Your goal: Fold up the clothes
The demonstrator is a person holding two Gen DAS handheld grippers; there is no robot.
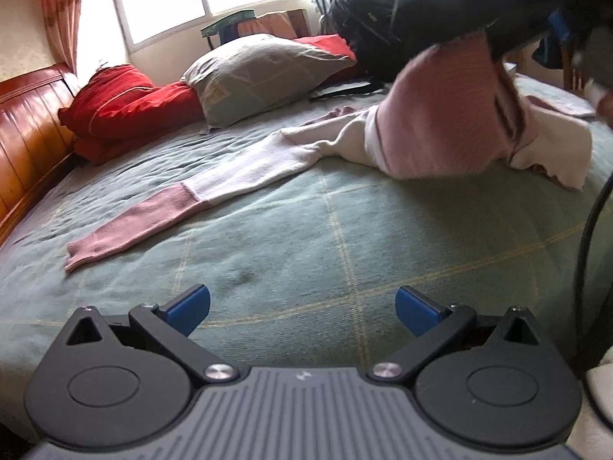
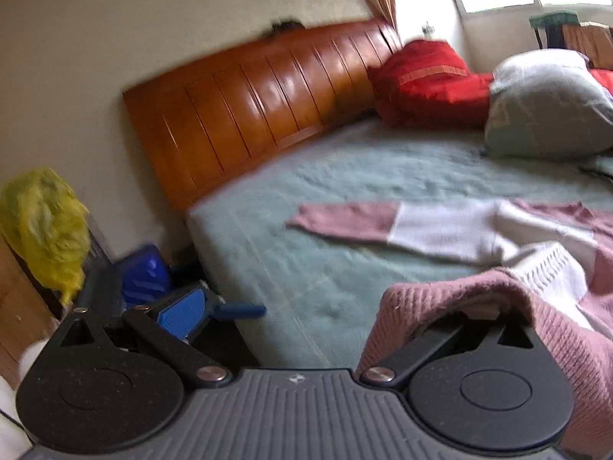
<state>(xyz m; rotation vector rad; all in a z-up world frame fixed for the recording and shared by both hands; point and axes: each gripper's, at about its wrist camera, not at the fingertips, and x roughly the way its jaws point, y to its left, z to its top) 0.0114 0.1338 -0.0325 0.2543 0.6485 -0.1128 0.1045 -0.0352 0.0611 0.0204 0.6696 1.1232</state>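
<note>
A pink and white knit sweater (image 1: 440,115) lies on the green bed cover (image 1: 306,237), one sleeve (image 1: 191,199) stretched flat toward the left. My left gripper (image 1: 302,308) hovers open over bare cover, well short of the sweater, holding nothing. In the left wrist view a dark sleeve (image 1: 498,4) reaches in from the top right and lifts the sweater's body. In the right wrist view my right gripper (image 2: 302,306) stands with its jaws wide apart. The sweater's (image 2: 479,295) pink edge is draped over its right finger and hides it. The left fingertip (image 2: 184,312) is bare.
A wooden headboard (image 2: 249,111) runs along the far side. Red pillows (image 1: 122,103) and a grey pillow (image 1: 264,73) sit at the bed's head, a black bag (image 1: 367,19) beyond them. Off the bed's edge are a yellow plastic bag (image 2: 42,226) and a blue object (image 2: 145,276).
</note>
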